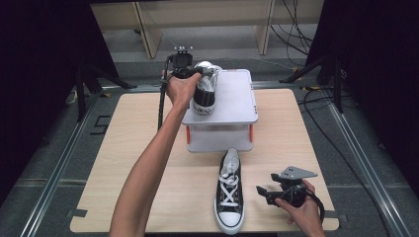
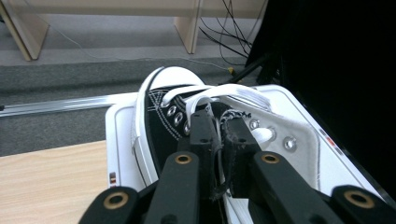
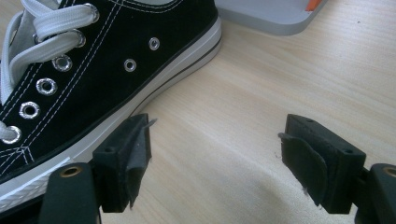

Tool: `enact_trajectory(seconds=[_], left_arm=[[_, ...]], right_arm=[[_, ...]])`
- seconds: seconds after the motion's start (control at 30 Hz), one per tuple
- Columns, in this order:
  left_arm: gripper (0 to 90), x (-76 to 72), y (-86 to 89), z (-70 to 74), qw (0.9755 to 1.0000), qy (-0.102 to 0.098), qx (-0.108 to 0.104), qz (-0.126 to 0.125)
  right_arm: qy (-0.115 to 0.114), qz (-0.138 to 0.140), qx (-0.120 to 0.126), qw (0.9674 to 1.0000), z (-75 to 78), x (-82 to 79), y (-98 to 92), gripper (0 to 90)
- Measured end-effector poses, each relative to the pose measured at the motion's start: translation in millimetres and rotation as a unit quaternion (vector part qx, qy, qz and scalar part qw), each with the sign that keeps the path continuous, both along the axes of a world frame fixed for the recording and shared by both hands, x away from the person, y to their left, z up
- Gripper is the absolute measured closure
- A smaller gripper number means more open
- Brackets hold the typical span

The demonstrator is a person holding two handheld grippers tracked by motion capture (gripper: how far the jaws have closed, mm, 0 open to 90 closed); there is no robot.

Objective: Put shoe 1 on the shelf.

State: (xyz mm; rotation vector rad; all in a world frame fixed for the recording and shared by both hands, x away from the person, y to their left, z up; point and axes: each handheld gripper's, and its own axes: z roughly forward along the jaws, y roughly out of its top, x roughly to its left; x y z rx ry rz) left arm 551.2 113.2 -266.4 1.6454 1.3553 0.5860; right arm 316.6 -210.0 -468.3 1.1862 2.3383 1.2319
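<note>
One black canvas sneaker [image 1: 204,89] already up on the top deck of the grey two-tier stand [image 1: 237,101], pinched by the left gripper [image 1: 197,74]; in the left gripper view, jaws nearly shut on the fabric at the collar, beside the white laces [image 2: 205,95], white toe cap [image 2: 175,77] pointing away beyond the jaw tips. Sneaker resting on the deck, so judged placed but not yet released. Second sneaker [image 1: 229,192] down on the wooden table [image 1: 128,163], just to the left of the right gripper [image 1: 262,191], toe toward the near edge, heel close to the stand's lower shelf. Roughly half done by this reckoning: letting go of the first, then fetching and shelving its mate.

Left arm stretched far forward across the table, hand [image 1: 182,89] wrapped over the gripper body, wrist bent to aim the jaws along the deck. Right hand [image 1: 304,207] low near the table's near right corner, gripper held level above the wood, jaws spread wide and empty in the right gripper view, side of the second sneaker [image 3: 93,60] just outside the left pad [image 3: 135,156], bare tabletop between.
</note>
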Motion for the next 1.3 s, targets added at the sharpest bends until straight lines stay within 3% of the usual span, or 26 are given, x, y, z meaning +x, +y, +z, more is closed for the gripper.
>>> enact_trajectory(seconds=[0.1,0.2,0.33,0.37,0.4,0.6,0.67,0.7,0.73,0.83,0.87,0.97,1.1,1.3], left_arm=[[87.9,-3.9,2.6,4.2,0.9996,-0.009,-0.026,-0.008],[88.0,-5.9,1.9,7.3,0.9996,-0.01,-0.025,-0.013],[85.7,-8.6,3.4,9.3,0.9994,-0.004,-0.024,-0.023],[79.6,-9.3,4.2,9.9,0.9994,0.001,-0.022,-0.028],[79.6,-9.8,4.7,10.4,0.9991,0.006,-0.024,-0.033],[46.1,-19.3,13.6,19.4,0.9978,0.043,-0.008,-0.05],[40.1,-24.2,18.6,22.2,0.9973,0.05,0.001,-0.053],[38.1,-26.2,21.1,22.9,0.997,0.052,-0.001,-0.058],[35.4,-28.5,23.3,23.8,0.9967,0.054,0.001,-0.061],[33.9,-35.6,29.6,25.1,0.9966,0.047,-0.006,-0.067],[33.3,-38.3,31.6,25.1,0.9964,0.047,-0.01,-0.07],[32.7,-48.0,38.9,23.0,0.9956,0.043,-0.019,-0.082],[29.7,-62.4,51.9,10.7,0.9932,0.049,-0.025,-0.102],[20.2,-93.6,70.8,-2.1,0.9928,0.042,-0.025,-0.109]], right_arm=[[0.014,-0.009,0.003,0.9999,0.5,-2.5,1.1,25.1],[0.015,-0.014,0.004,0.9998,0.2,-3.0,2.4,25.0],[-0.004,0.001,-0.005,1.0,-0.5,-0.5,0.8,25.0],[-0.003,-0.003,-0.006,1.0,-0.2,-1.2,0.5,25.0],[-0.003,-0.003,-0.006,1.0,-0.2,-1.2,0.5,25.0],[0.006,-0.005,0.0,1.0,0.2,-1.8,1.1,24.9],[-0.006,0.003,-0.006,1.0,-0.8,0.0,0.2,24.9],[-0.003,0.002,-0.006,1.0,-0.7,-0.5,0.2,24.9],[0.017,-0.013,0.003,0.9998,0.3,-3.2,2.2,24.9],[0.02,-0.013,0.004,0.9997,0.9,-3.2,1.0,24.9],[-0.002,0.004,-0.001,1.0,-0.2,0.2,-0.6,24.9],[0.003,0.0,0.001,1.0,0.3,-0.5,-0.7,25.0],[0.0,-0.002,0.0,1.0,0.4,-0.4,-1.4,25.1],[0.0,-0.01,-0.002,0.9999,0.2,-0.7,-0.5,25.3]])
